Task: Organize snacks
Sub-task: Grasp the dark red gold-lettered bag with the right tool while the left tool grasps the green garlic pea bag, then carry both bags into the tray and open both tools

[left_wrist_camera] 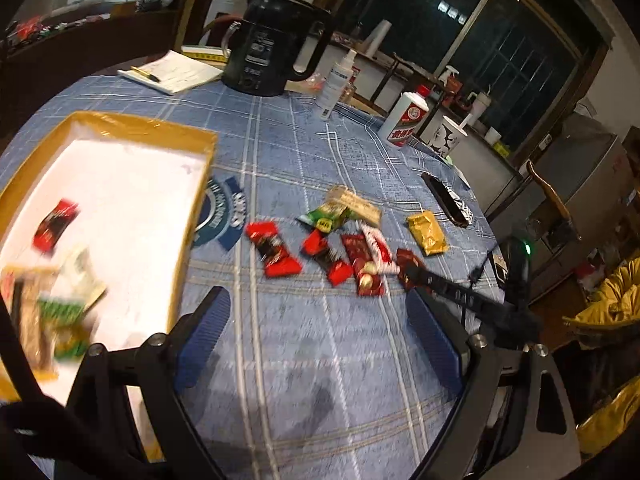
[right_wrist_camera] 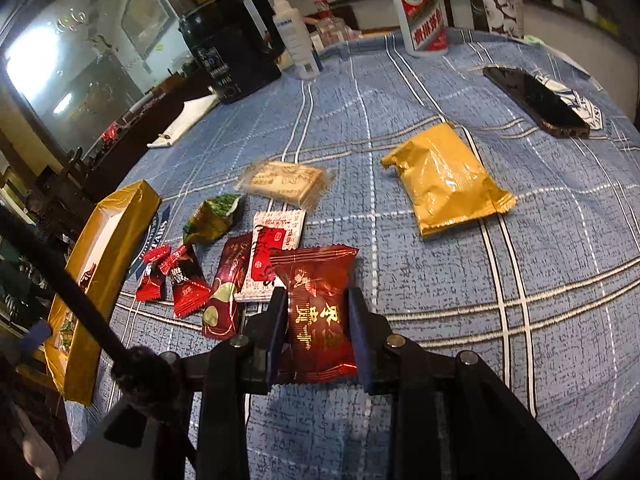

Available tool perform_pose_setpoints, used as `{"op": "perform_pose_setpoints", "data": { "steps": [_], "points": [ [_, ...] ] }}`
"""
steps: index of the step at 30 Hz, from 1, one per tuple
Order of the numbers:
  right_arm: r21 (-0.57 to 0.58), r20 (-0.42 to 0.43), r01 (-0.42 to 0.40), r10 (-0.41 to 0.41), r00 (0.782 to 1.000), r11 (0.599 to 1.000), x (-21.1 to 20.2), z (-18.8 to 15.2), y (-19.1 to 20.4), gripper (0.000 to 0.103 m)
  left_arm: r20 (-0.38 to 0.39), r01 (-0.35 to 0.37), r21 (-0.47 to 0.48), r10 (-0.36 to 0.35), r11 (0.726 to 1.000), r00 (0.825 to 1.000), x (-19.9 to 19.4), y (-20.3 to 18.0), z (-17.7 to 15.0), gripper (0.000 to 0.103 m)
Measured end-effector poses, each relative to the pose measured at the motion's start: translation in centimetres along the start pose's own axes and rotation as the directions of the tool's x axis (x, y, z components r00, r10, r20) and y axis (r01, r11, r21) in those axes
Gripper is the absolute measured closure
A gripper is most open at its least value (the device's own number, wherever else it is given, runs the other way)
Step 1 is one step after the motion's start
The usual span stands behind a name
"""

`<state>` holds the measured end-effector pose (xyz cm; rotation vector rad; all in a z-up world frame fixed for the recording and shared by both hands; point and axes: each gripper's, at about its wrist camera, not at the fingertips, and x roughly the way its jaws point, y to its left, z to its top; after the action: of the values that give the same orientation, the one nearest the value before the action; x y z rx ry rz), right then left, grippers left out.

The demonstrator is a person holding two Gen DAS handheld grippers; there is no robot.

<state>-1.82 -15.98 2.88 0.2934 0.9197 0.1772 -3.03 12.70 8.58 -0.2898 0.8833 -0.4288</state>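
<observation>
A gold-rimmed box (left_wrist_camera: pixel 188 216) with a white floor lies at the left and holds several snacks, among them a red candy (left_wrist_camera: pixel 54 226). It also shows edge-on in the right wrist view (right_wrist_camera: pixel 100 264). Loose snacks lie on the blue plaid cloth: red candies (left_wrist_camera: pixel 276 250), a green packet (left_wrist_camera: pixel 326 218), a biscuit pack (right_wrist_camera: pixel 286 180), a gold packet (right_wrist_camera: pixel 448 178). My left gripper (left_wrist_camera: pixel 320 336) is open and empty above the cloth beside the box. My right gripper (right_wrist_camera: pixel 318 320) is shut on a dark red packet (right_wrist_camera: pixel 318 308).
A black kettle (left_wrist_camera: pixel 272 48), a notepad with pen (left_wrist_camera: pixel 172 72), a spray bottle (left_wrist_camera: pixel 336 80), a white liquor bottle (left_wrist_camera: pixel 404 120) and a paper cup (left_wrist_camera: pixel 446 136) stand at the table's far side. A black phone (right_wrist_camera: pixel 536 100) lies at the right.
</observation>
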Motion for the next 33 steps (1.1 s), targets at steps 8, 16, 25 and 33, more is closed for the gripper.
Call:
{"op": "perform_pose_setpoints", "data": {
  "steps": [8, 16, 25, 33],
  "points": [
    [0.092, 0.063, -0.112, 0.106, 0.992, 0.989, -0.2, -0.2, -2.0, 0.076, -0.172, 0.047, 0.019, -0.043, 0.999, 0.984, 10.3, -0.7, 5.2, 0.013],
    [0.153, 0.086, -0.173, 0.161, 0.983, 0.973, -0.2, -0.2, -3.0, 0.075, -0.152, -0.077, 0.273, 0.122, 0.959, 0.981, 15.8, -3.5, 5.5, 0.017],
    [0.154, 0.094, -0.182, 0.169, 0.981, 0.971, -0.4, -0.4, -2.9, 0.075, -0.156, -0.082, 0.418, 0.16, 0.905, 0.975, 17.8, -4.8, 4.4, 0.051],
    [0.169, 0.103, -0.177, 0.162, 0.981, 0.97, -0.4, -0.4, -3.3, 0.076, -0.12, -0.079, 0.369, 0.132, 0.926, 0.984, 15.1, -4.8, 4.1, 0.055]
  ]
}}
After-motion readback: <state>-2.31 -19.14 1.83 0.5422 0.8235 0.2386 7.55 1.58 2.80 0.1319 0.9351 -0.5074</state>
